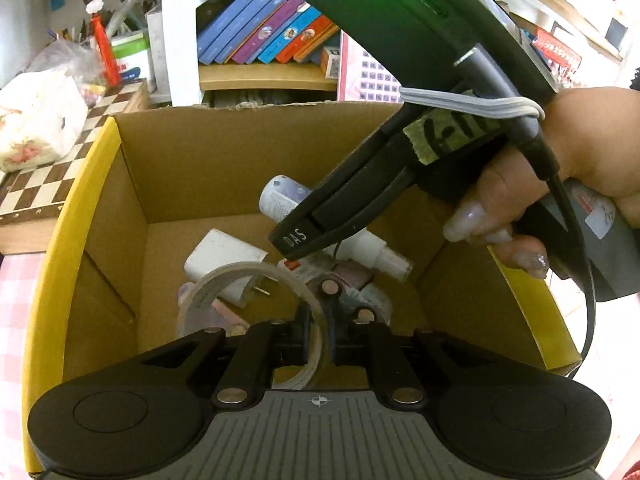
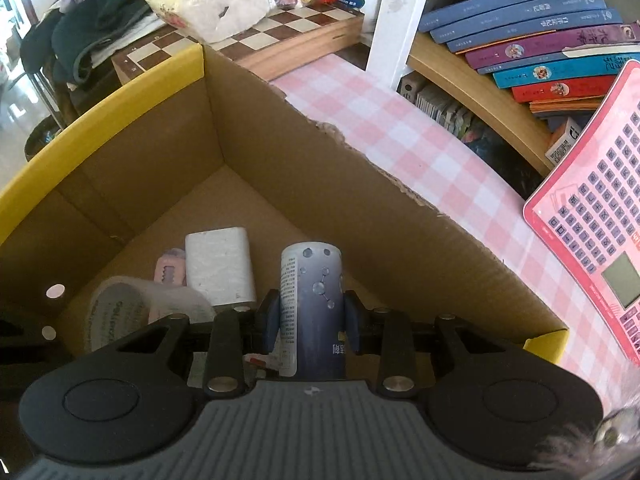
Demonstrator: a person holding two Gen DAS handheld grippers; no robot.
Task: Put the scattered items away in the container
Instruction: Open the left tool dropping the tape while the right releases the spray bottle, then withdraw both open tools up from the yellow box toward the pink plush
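Note:
A cardboard box (image 1: 240, 152) with a yellow rim stands on the table, and both grippers reach down into it. My left gripper (image 1: 318, 312) is shut on the wall of a clear tape roll (image 1: 240, 270), which hangs just above the things in the box. My right gripper (image 2: 311, 320) is shut on a dark blue and white bottle (image 2: 316, 280), held upright over the box (image 2: 320, 200) floor. In the left wrist view a hand holds that right gripper (image 1: 298, 236) with the bottle (image 1: 280, 196) behind its fingertip. On the floor lie a white charger (image 1: 224, 256), a white spray bottle (image 1: 376, 252) and a pink item (image 2: 170, 272).
A chessboard (image 2: 280, 36) with a tissue pack (image 2: 216, 0) lies beyond the box's far corner. Books (image 2: 540, 40) lean on a wooden shelf at the right, and a pink keyboard toy (image 2: 592, 216) rests against it. Pink checked cloth (image 2: 380, 120) covers the table.

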